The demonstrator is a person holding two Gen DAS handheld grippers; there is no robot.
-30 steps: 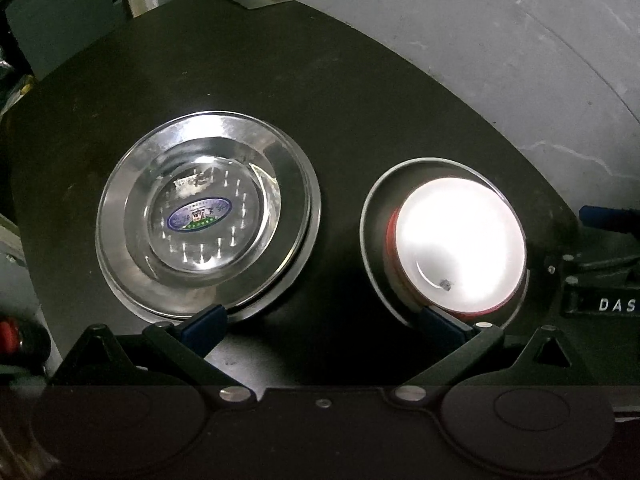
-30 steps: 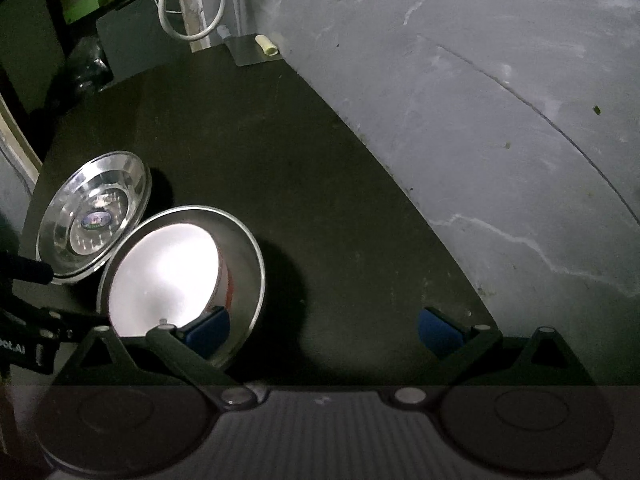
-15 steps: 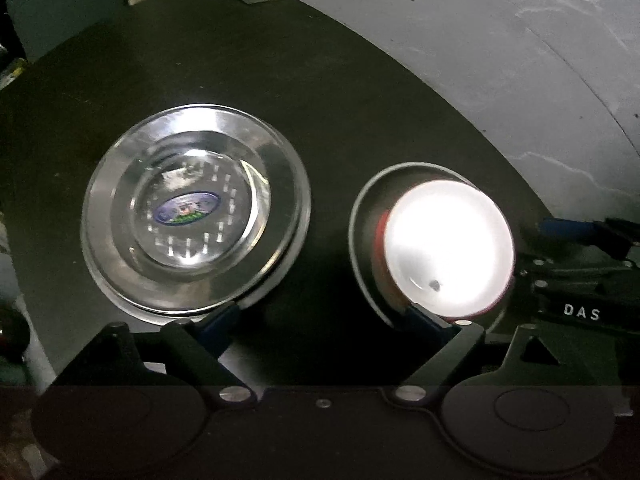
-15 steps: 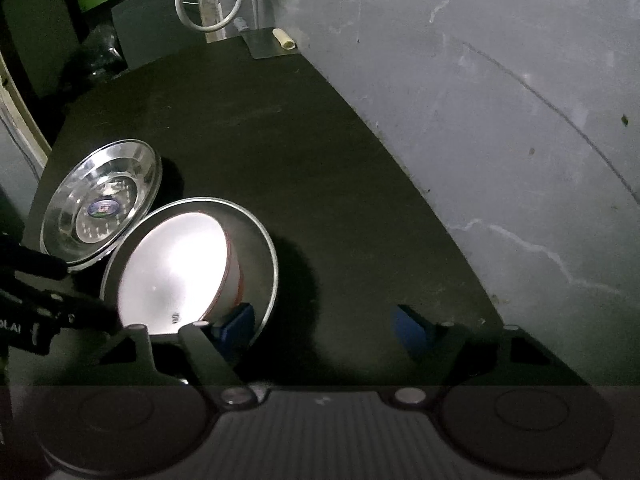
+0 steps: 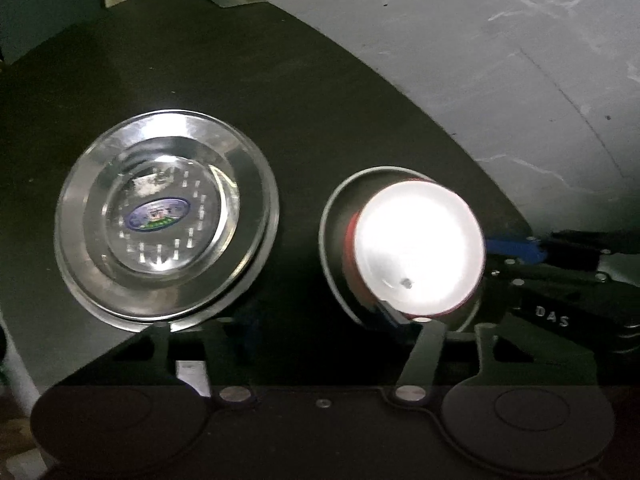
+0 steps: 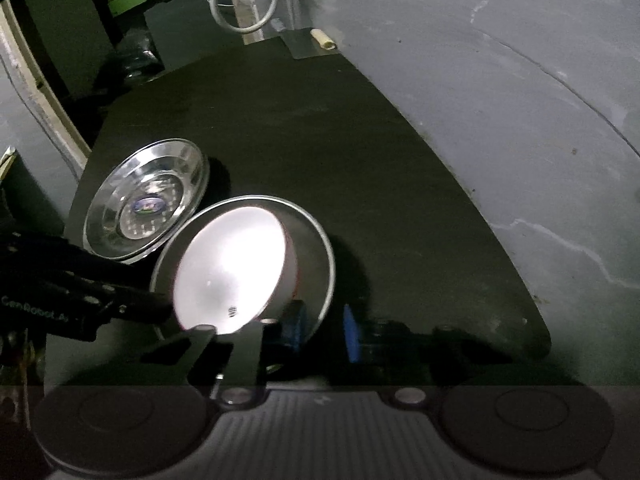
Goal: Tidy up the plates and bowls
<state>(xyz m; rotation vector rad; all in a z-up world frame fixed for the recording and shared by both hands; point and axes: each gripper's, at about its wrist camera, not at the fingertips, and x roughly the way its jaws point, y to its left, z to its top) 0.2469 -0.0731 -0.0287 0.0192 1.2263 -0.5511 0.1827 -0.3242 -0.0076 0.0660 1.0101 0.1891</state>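
A red bowl with a bright white inside point(image 5: 416, 248) sits in a grey metal plate point(image 5: 340, 216) on the black table; both also show in the right wrist view, the bowl point(image 6: 228, 268) and the plate point(image 6: 316, 248). A stack of steel plates with a blue sticker point(image 5: 164, 216) lies to its left, and shows in the right wrist view point(image 6: 148, 200). My left gripper point(image 5: 320, 320) is open, its right finger at the near rim of the bowl. My right gripper point(image 6: 320, 328) has narrowed around the grey plate's near rim, a small gap still between the pads.
The black table point(image 5: 240, 80) ends at a curved edge over a grey marbled floor point(image 5: 500, 40). A white cable point(image 6: 244, 4) and a small cream tube point(image 6: 324, 38) lie at the far end. The right gripper body point(image 5: 560, 280) is beside the bowl.
Both grippers moved in toward the grey plate and bowl. The right gripper's fingers closed in from wide open around the plate's rim. The left gripper's fingers narrowed somewhat.
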